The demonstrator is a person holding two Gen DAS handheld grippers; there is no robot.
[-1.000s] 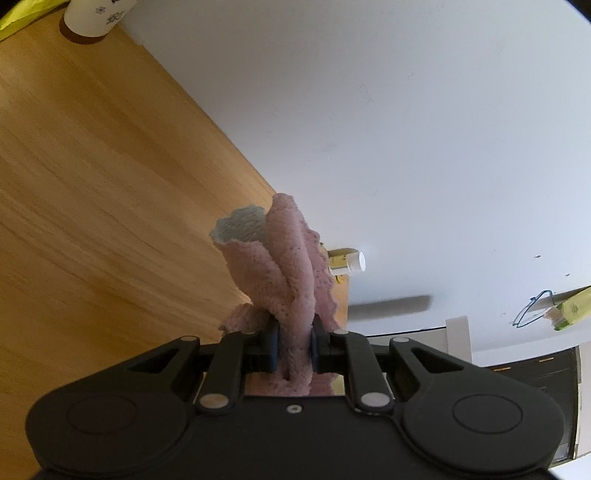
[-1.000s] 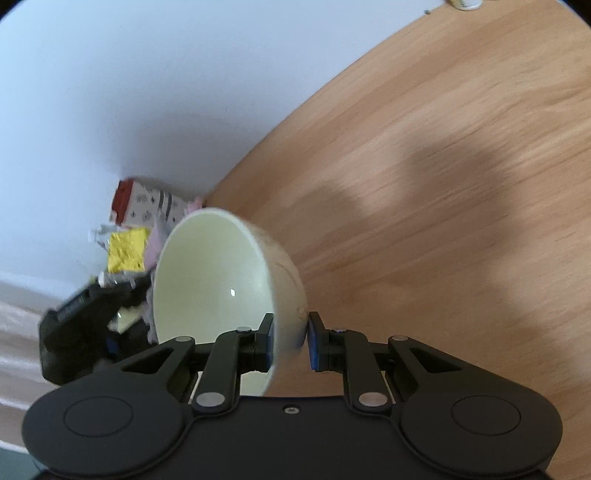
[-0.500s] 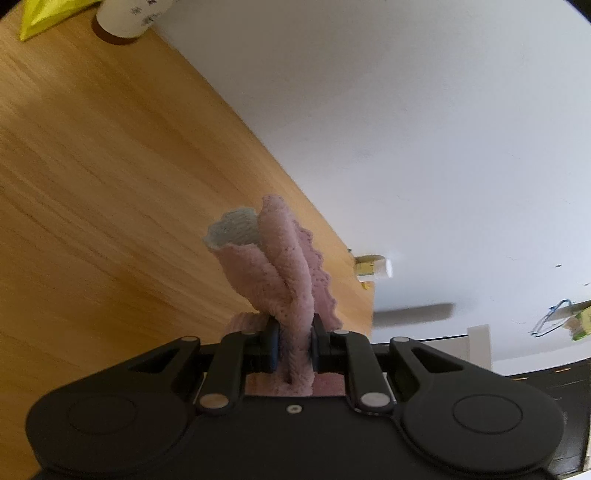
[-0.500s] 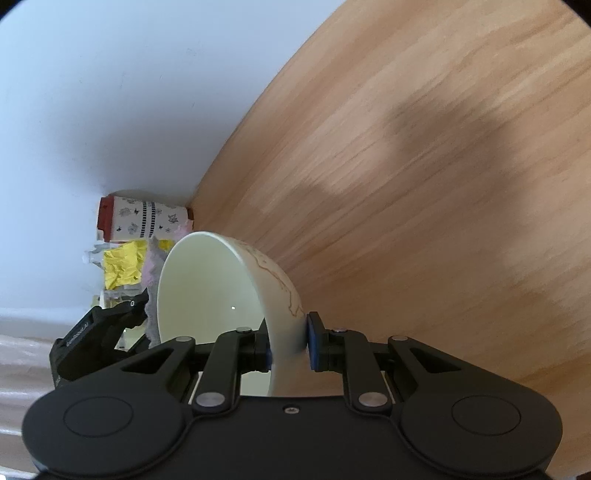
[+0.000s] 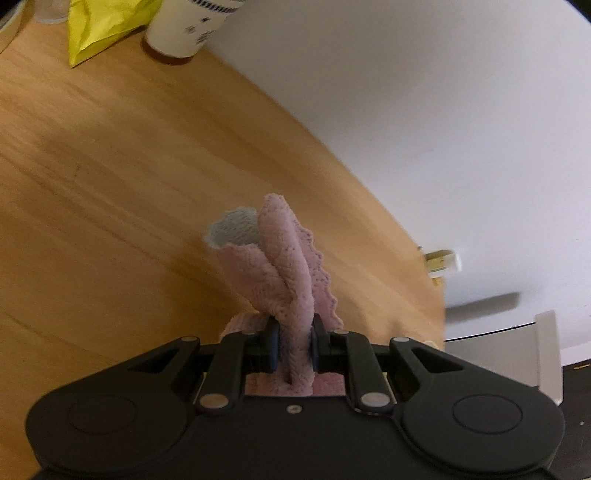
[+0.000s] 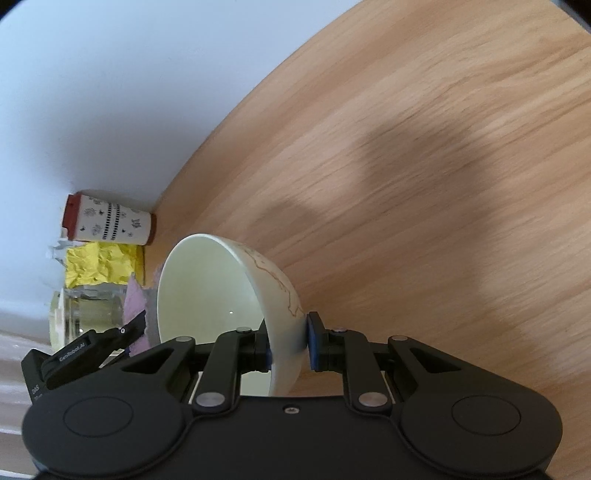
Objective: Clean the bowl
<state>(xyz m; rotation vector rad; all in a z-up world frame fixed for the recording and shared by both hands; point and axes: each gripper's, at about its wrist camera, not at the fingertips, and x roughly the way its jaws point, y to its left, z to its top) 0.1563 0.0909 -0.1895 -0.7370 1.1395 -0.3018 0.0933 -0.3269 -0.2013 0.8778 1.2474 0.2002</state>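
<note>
Right hand-held gripper (image 6: 289,345): I've got it clenched on the bowl (image 6: 207,291), one pad inside the wall, one outside, right at the rim nearest my camera.
Bowl: it's tipped on its side and held clear above the wooden surface (image 6: 424,184); the pale green hollow opens to the left of my right view, and the outer wall with its thin brown line pattern faces right.
Bowl against the right hand-held gripper: the rest of the bowl reaches forward and left from the pads, well ahead of the fingertips.
Left hand-held gripper (image 5: 294,345): clamped tight on the pink cloth (image 5: 288,273), jaws nearly together with the fabric bunched between them.
Cloth: it stands up out of the pads in folds, scalloped edge on the right, a pale blue-grey underside curling over at the top left; a bit more hangs below the fingers.
Left hand-held gripper seen from the right: its black body (image 6: 85,350) pokes in at lower left, just beside the bowl's open mouth, pink fabric at its tip close to the rim. I can't tell whether they touch.
Backdrop, left view: wooden surface (image 5: 110,184) below, white wall behind, a patterned cup (image 5: 184,29) and a yellow crumpled bag (image 5: 99,29) at the far edge.
Backdrop, right view: the same cup (image 6: 107,219) with its red lid against the wall, yellow bag (image 6: 99,266) next to it, a clear container (image 6: 88,314) nearer.
</note>
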